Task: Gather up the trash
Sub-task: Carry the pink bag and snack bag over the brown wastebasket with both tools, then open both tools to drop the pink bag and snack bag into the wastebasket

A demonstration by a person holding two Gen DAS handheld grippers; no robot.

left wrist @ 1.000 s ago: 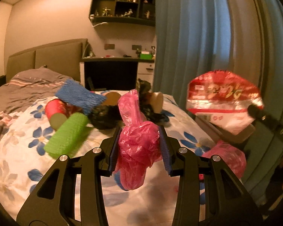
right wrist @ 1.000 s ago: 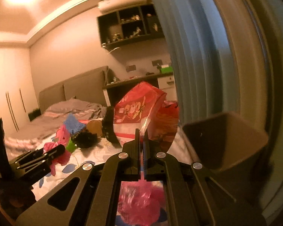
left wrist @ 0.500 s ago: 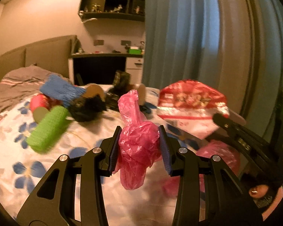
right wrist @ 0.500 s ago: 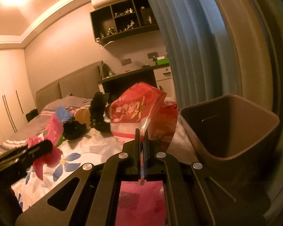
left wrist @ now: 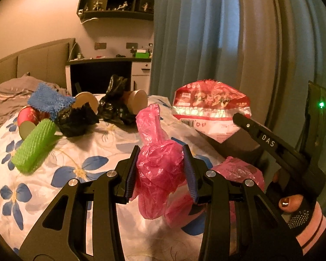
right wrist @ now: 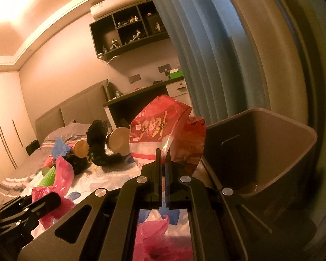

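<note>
My left gripper (left wrist: pixel 160 169) is shut on a crumpled pink plastic bag (left wrist: pixel 158 163) and holds it above the flowered bed cover (left wrist: pixel 80 158). My right gripper (right wrist: pixel 163 163) is shut on a red and white snack wrapper (right wrist: pixel 160 128), held in the air just left of a brown trash bin (right wrist: pixel 260 150). The wrapper (left wrist: pixel 210 108) and the right gripper's arm also show at the right of the left wrist view. A second pink bag (left wrist: pixel 239 171) lies on the bed below the wrapper. The left gripper with its pink bag (right wrist: pixel 60 178) shows low left in the right wrist view.
On the bed lie a green mesh roll (left wrist: pixel 34 145), a blue mesh piece (left wrist: pixel 50 102), a red roll (left wrist: pixel 28 117), black plastic bags (left wrist: pixel 115 106) and paper cups (left wrist: pixel 137 102). A blue curtain (left wrist: pixel 206 43) hangs at the right. A desk (left wrist: pixel 106 69) stands behind the bed.
Both grippers have moved right toward the curtain and bin, still holding their loads. The bin has come closer in the right wrist view, and the wrapper is nearer the left gripper.
</note>
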